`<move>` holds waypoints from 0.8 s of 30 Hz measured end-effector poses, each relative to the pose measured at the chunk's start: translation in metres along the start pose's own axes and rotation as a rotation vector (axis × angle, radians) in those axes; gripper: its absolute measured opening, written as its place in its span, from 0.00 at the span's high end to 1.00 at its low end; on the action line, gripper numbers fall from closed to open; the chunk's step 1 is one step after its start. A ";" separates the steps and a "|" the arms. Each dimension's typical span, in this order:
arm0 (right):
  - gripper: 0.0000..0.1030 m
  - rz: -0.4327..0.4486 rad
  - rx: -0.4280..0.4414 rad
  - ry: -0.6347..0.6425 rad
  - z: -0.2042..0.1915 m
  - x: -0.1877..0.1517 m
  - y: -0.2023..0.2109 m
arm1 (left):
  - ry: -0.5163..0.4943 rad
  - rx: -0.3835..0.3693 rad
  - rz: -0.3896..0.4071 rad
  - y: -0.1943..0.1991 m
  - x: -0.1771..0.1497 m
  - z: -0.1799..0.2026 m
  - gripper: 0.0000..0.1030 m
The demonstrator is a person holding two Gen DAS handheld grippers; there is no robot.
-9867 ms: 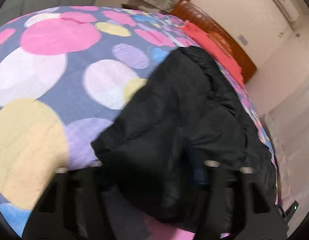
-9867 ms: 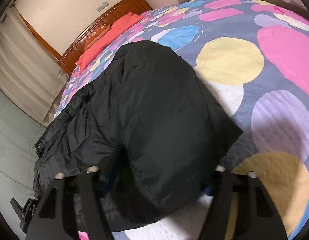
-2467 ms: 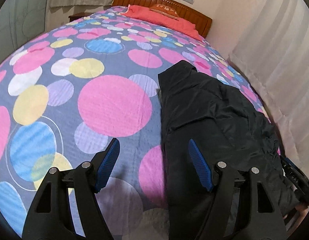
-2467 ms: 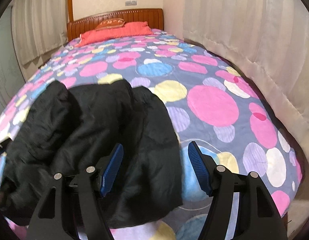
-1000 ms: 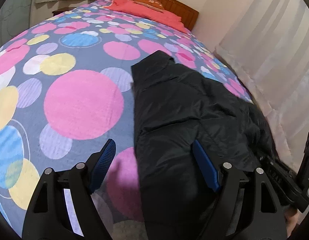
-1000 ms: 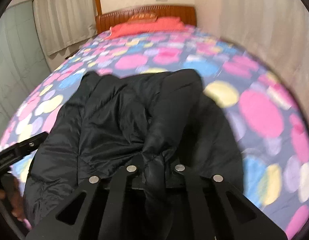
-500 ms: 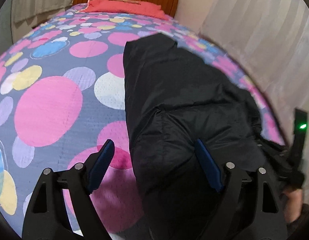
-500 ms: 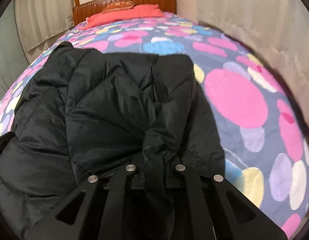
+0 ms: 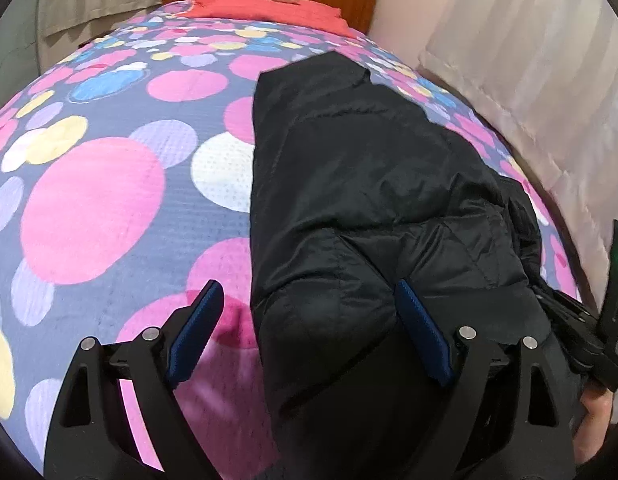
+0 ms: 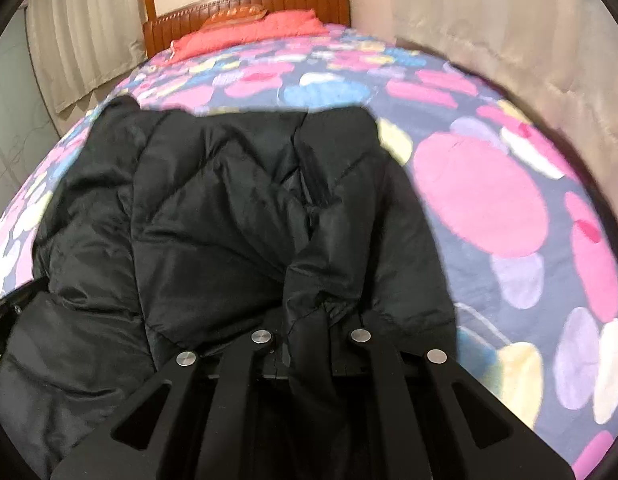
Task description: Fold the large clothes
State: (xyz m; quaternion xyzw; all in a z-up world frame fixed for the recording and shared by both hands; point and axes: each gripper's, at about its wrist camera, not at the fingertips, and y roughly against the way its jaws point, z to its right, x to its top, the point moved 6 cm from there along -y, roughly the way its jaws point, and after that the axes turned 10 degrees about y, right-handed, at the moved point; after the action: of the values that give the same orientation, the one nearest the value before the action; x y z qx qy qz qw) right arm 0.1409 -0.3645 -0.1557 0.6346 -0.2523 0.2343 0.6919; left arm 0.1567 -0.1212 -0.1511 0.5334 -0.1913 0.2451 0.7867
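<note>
A: Listing item one: black jacket, lying on the bed, well short of the red pillow.

B: Right tool: clamped on a bunched jacket fold. Left tool: spread wide, empty, straddling the jacket's near edge.

A: Step, likely: mid-fold. Next: left tool needs a grip.

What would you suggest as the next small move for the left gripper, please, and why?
Probably close the left gripper on the near edge of the black jacket, since its jaws are open astride that edge while the right gripper already pinches a bunch.
</note>
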 end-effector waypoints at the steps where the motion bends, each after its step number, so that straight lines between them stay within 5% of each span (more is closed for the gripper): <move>1: 0.93 0.020 -0.012 0.003 0.001 0.002 0.007 | -0.009 0.006 0.011 0.005 0.001 0.000 0.16; 14: 0.86 -0.025 0.016 0.031 0.005 -0.002 -0.005 | -0.083 0.046 0.032 0.000 0.000 0.016 0.15; 18: 0.70 -0.043 0.011 -0.043 0.020 0.004 0.018 | -0.057 0.056 0.048 0.015 0.002 0.008 0.15; 24: 0.69 0.066 -0.078 -0.011 0.008 0.032 0.075 | -0.022 0.029 0.158 0.050 0.022 0.015 0.15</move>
State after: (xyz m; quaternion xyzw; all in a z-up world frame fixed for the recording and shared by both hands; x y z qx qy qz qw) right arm 0.1163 -0.3655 -0.0771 0.5996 -0.2861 0.2434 0.7066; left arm 0.1448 -0.1159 -0.0959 0.5307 -0.2375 0.3034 0.7549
